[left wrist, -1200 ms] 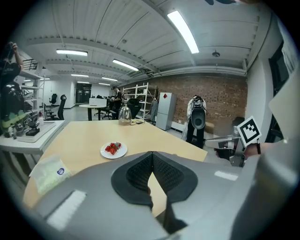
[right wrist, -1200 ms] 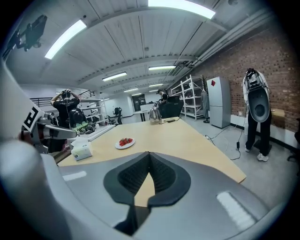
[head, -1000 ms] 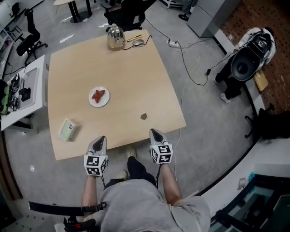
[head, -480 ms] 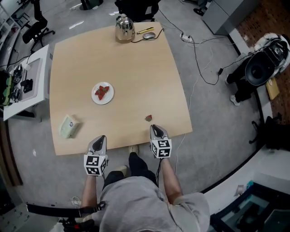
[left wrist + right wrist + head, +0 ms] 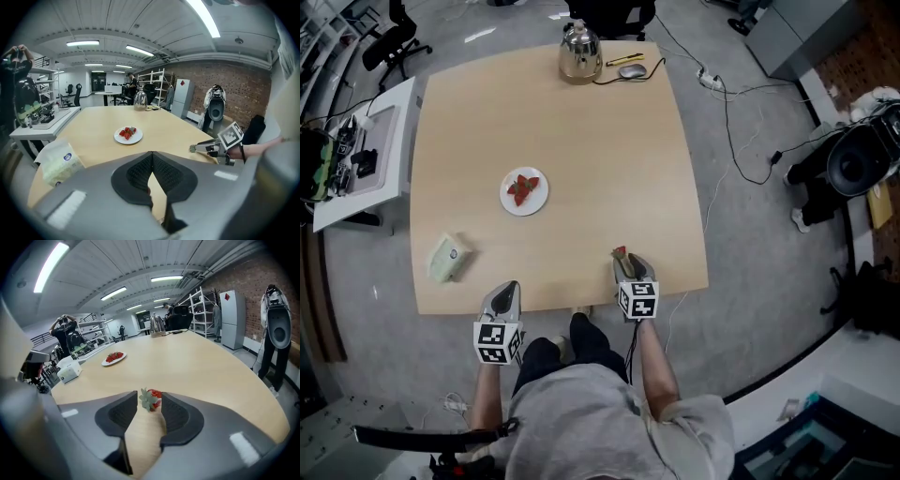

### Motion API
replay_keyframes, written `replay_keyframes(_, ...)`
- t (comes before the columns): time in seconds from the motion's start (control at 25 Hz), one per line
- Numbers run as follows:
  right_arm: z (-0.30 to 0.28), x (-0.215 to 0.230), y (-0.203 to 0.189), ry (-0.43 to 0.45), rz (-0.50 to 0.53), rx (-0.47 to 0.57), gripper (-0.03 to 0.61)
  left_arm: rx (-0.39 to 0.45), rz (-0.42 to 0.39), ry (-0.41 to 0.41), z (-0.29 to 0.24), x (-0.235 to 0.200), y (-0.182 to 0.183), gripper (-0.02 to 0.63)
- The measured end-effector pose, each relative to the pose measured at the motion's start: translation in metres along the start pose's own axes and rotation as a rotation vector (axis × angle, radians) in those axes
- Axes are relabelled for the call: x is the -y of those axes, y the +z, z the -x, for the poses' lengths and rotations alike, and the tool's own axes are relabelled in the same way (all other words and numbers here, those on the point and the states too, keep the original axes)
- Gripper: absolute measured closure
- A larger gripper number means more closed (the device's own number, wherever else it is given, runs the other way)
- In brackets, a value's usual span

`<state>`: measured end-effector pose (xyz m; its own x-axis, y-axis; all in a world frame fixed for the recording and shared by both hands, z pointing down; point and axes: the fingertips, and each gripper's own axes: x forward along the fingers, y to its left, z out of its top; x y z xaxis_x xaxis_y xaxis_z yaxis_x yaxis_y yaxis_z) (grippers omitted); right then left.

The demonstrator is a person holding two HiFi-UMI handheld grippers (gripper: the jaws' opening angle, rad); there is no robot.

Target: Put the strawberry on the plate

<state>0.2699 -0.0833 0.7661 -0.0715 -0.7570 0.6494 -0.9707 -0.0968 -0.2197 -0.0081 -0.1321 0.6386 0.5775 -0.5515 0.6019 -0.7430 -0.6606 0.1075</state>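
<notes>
Head view, table [image 5: 581, 122]: I see a pale wooden top, with the person standing at its near edge.
Head view, right gripper [image 5: 622, 259]: I have it low over the near right part of the table, its tips around the strawberry [image 5: 620, 251].
Head view, left gripper [image 5: 508, 290]: it hangs just off the near edge, well apart from that fruit.
Head view, plate [image 5: 509, 200]: white, left of centre, with red strawberries [image 5: 523, 187] already on it. It is well apart from the single strawberry.
Head view, tissue pack [image 5: 450, 258]: near the left front corner.
Head view, kettle [image 5: 579, 52]: at the far edge.
Left gripper view, left gripper [image 5: 152, 153]: I read it as clenched, the tips meeting with nothing between them.
Left gripper view, plate [image 5: 136, 139]: ahead on the table, with the tissue pack [image 5: 57, 161] at lower left. The right gripper [image 5: 193, 149] sits low near the table's right edge.
Right gripper view, right gripper [image 5: 150, 393]: released. Its jaws have just been opening and now stand apart.
Right gripper view, strawberry [image 5: 152, 398]: it lies on the table between the two tips, green cap toward the camera. I see neither pad pressing on it.
Right gripper view, plate [image 5: 120, 357]: farther along the table to the left, well apart from the strawberry. The tissue pack [image 5: 70, 372] is further left and the kettle [image 5: 157, 324] is at the far end.
</notes>
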Motion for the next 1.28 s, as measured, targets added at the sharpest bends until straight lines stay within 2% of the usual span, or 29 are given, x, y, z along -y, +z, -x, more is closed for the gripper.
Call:
replay_keyframes(0.52,-0.030,0.002,-0.002,-0.006,0.039,-0.084,0.406,-0.025,0.028,0.036,-0.011,-0.012,-0.002,0.595)
replay_keyframes(0.64,-0.030,0.003,-0.001,-0.009,0.048,-0.087,0.434,-0.026,0.023,0.033,-0.013,-0.010,0.001,0.594)
replay_keyframes(1.28,-0.024,0.001,0.006,0.018,0.014,-0.067,0.439,-0.008,0.033,0.023,-0.018,-0.006,0.006,0.595)
